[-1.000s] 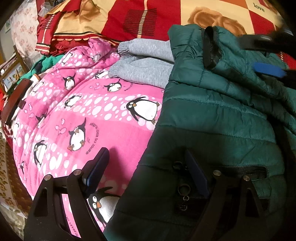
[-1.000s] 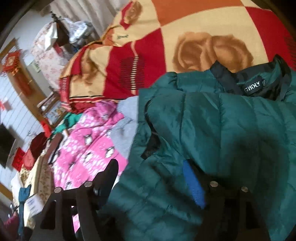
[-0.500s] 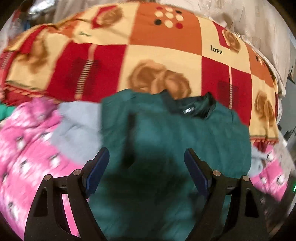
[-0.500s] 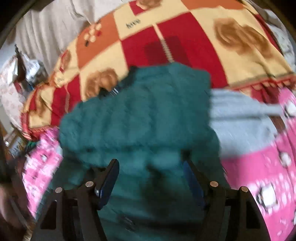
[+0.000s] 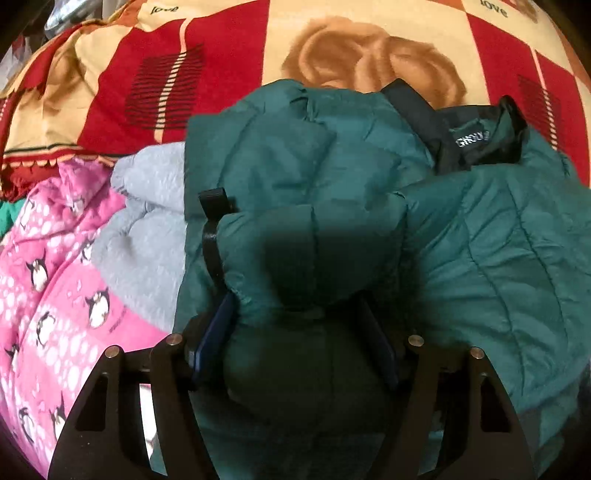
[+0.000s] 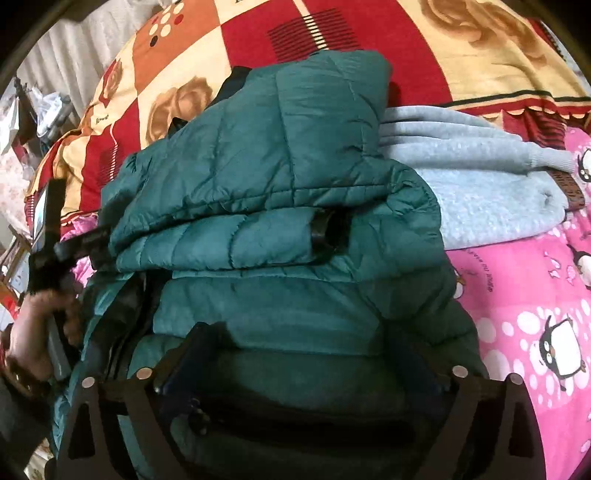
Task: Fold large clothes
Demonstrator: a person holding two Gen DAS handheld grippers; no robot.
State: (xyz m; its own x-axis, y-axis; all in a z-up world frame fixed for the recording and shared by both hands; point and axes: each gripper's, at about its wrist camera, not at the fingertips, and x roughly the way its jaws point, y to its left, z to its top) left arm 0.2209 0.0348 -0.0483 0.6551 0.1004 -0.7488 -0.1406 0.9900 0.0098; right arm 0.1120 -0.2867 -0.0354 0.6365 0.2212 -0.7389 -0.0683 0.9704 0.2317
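A dark green quilted jacket [image 5: 480, 236] lies on a bed, with its black collar and label at the far end. My left gripper [image 5: 295, 339] is open, and a puffy fold of the jacket, a sleeve end, bulges between its fingers. In the right wrist view the jacket [image 6: 280, 166] lies in stacked folds, one sleeve cuff [image 6: 325, 232] lying across it. My right gripper [image 6: 299, 365] is open, its fingers set wide around the jacket's near edge. The left gripper and the hand holding it [image 6: 48, 288] show at the left of that view.
A grey sweatshirt [image 5: 147, 229] [image 6: 480, 192] lies beside the jacket. A pink penguin blanket [image 5: 48, 288] [image 6: 535, 314] covers the bed near me. A red and cream patterned blanket [image 5: 221, 55] [image 6: 369, 33] lies beyond. Room clutter stands at the far left [image 6: 22, 118].
Both grippers swung from the jacket's lower part up and over it. The jacket is now folded over on itself, and both grippers sit low against it with fabric between the open fingers.
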